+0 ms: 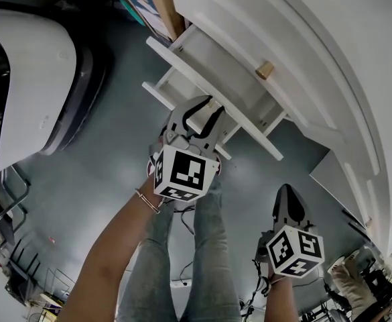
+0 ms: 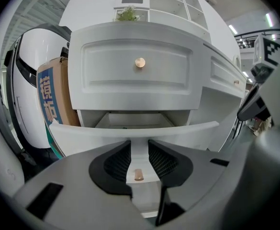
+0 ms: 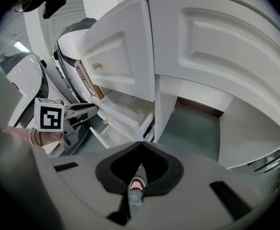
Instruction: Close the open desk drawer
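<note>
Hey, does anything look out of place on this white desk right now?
Yes. The lower drawer stands pulled out with its inside open to view, while the drawer above looks shut. The left gripper has its jaws apart on either side of the lower drawer's knob, not clamping it.

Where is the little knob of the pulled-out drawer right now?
In the left gripper view, low centre: the knob sits between the left gripper's open jaws, on the open drawer's front, below the closed drawer.
</note>
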The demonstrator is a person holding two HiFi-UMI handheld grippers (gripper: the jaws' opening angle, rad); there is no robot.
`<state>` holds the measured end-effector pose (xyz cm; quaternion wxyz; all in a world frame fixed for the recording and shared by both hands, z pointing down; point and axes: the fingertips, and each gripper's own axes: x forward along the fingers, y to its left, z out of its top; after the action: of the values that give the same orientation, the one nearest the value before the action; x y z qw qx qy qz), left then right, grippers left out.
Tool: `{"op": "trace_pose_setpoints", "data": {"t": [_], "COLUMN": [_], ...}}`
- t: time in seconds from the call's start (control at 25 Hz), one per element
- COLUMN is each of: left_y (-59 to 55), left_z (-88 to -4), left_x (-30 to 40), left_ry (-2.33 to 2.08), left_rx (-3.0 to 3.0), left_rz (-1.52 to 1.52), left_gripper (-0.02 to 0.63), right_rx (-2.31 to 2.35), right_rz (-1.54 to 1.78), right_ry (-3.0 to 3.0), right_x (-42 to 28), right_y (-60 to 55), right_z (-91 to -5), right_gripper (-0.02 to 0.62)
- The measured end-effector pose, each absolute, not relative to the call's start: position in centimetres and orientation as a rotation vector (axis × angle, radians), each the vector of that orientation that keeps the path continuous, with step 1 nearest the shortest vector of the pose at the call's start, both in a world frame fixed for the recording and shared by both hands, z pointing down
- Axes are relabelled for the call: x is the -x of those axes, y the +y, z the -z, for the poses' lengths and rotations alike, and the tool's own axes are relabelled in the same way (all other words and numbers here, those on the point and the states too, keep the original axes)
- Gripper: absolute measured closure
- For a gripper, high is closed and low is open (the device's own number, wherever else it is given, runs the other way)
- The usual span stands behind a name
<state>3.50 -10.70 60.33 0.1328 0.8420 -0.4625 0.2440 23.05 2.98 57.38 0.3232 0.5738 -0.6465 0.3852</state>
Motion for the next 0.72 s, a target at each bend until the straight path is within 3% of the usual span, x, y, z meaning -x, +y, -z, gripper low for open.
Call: {"op": "trace_pose_setpoints", "data": {"t": [0.72], "left_y": [-14.4], "left_z": [-60.4], "left_x": [-5.8], "left_ry": [-1.374], "left_rx": [-2.438], "left_rz": [-0.709], "left_gripper": [0.482], "right_rx": [-1.515], "right_rz": [-1.023], "right_ry": [-1.700], "right_x": [-25.0], "right_y": [2.7], "right_z": [-57.4], "right_gripper": [0.589]}}
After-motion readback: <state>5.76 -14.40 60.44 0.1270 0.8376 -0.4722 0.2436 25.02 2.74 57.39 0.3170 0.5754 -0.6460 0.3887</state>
